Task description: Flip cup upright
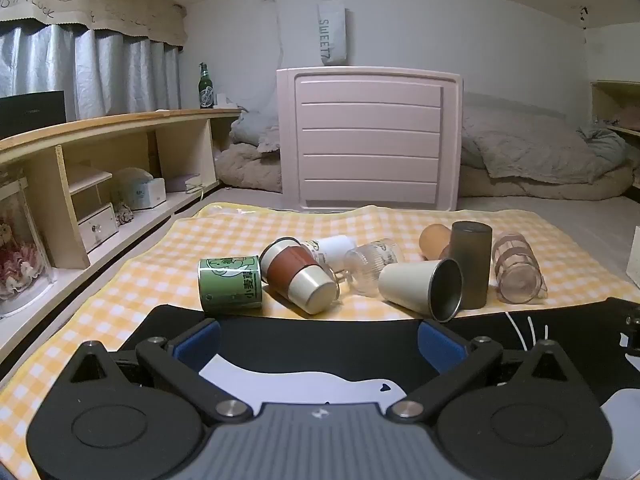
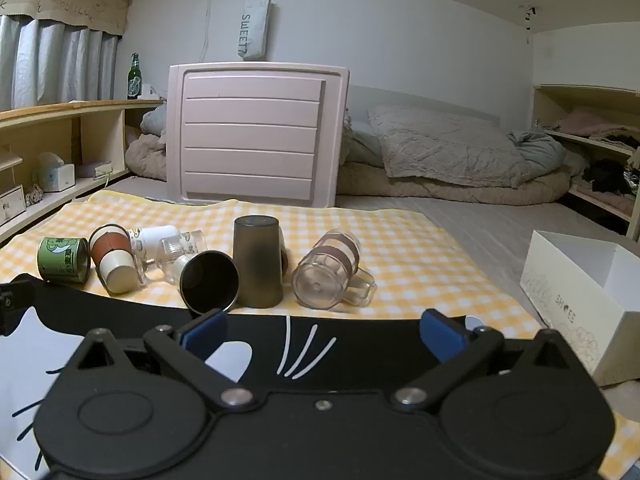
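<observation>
I have both grippers low over the black mat (image 2: pixel 360 344), jaws spread wide, nothing between the blue pads. The left gripper (image 1: pixel 318 338) and the right gripper (image 2: pixel 324 332) both face a cluster of cups on the yellow checked cloth (image 2: pixel 400 240). My landmark is the dark grey tumbler (image 2: pixel 258 260), standing mouth down. Touching its left side lies a cream steel cup (image 2: pixel 208 282), open mouth toward me. Left of that lie a ribbed clear glass (image 1: pixel 370 266), a white cup (image 1: pixel 334 248), a brown-banded cup (image 1: pixel 300 276) and a green tin (image 1: pixel 230 280). Right of the tumbler a clear handled mug (image 2: pixel 326 276) lies on its side
</observation>
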Action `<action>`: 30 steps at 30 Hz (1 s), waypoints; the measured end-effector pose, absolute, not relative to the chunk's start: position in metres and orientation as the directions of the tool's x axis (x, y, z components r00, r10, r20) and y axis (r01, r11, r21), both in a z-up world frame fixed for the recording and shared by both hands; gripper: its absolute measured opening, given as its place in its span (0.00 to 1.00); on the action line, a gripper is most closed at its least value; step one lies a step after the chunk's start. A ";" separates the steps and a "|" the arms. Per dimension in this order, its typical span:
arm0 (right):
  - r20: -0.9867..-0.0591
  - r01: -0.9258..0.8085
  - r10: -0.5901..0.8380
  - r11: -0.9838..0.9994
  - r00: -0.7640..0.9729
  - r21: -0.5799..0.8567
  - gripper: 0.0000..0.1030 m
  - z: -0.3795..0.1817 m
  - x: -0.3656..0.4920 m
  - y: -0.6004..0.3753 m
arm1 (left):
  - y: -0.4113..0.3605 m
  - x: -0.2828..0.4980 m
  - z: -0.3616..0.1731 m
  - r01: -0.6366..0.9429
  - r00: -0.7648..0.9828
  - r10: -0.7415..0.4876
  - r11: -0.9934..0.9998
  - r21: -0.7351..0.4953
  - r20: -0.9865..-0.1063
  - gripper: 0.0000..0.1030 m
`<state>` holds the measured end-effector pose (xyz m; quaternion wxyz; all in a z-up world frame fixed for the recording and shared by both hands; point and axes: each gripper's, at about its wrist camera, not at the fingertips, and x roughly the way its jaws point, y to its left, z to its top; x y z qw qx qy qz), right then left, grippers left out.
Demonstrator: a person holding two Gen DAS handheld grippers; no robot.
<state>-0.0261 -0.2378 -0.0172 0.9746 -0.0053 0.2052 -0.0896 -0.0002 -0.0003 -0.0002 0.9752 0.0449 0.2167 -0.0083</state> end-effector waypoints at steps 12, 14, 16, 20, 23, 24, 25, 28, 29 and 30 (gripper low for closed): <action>-0.397 0.173 -0.179 0.984 0.900 -0.051 1.00 -0.018 -0.027 -0.238 | -0.004 -0.001 -0.003 0.041 0.905 0.001 0.995 0.089 -0.425 1.00; -0.397 0.174 -0.180 0.983 0.900 -0.051 1.00 -0.018 -0.027 -0.238 | -0.005 -0.001 -0.004 0.041 0.905 0.000 0.995 0.087 -0.425 1.00; -0.397 0.174 -0.179 0.983 0.900 -0.050 1.00 -0.018 -0.027 -0.238 | -0.005 -0.001 -0.004 0.039 0.906 0.003 0.995 0.091 -0.424 1.00; -0.397 0.174 -0.180 0.983 0.900 -0.051 1.00 -0.018 -0.027 -0.238 | -0.005 0.000 -0.004 0.041 0.905 0.001 0.995 0.090 -0.426 1.00; -0.398 0.174 -0.179 0.984 0.900 -0.050 1.00 -0.018 -0.027 -0.238 | -0.005 0.000 -0.004 0.041 0.905 0.001 0.995 0.089 -0.424 1.00; -0.398 0.173 -0.179 0.984 0.900 -0.051 1.00 -0.018 -0.027 -0.238 | -0.005 -0.002 -0.003 0.041 0.906 0.000 0.995 0.087 -0.424 1.00; -0.398 0.173 -0.179 0.984 0.900 -0.051 1.00 -0.018 -0.027 -0.238 | -0.005 -0.002 -0.003 0.040 0.906 0.000 0.996 0.086 -0.423 1.00; -0.398 0.174 -0.179 0.984 0.900 -0.050 1.00 -0.018 -0.027 -0.238 | -0.007 -0.003 -0.003 0.038 0.907 0.000 0.996 0.081 -0.421 1.00; -0.398 0.174 -0.179 0.984 0.900 -0.050 1.00 -0.018 -0.027 -0.238 | -0.007 -0.003 -0.002 0.038 0.907 -0.001 0.996 0.080 -0.421 1.00; -0.397 0.173 -0.179 0.984 0.900 -0.049 1.00 -0.018 -0.027 -0.238 | -0.006 -0.003 -0.002 0.040 0.907 -0.001 0.996 0.082 -0.422 1.00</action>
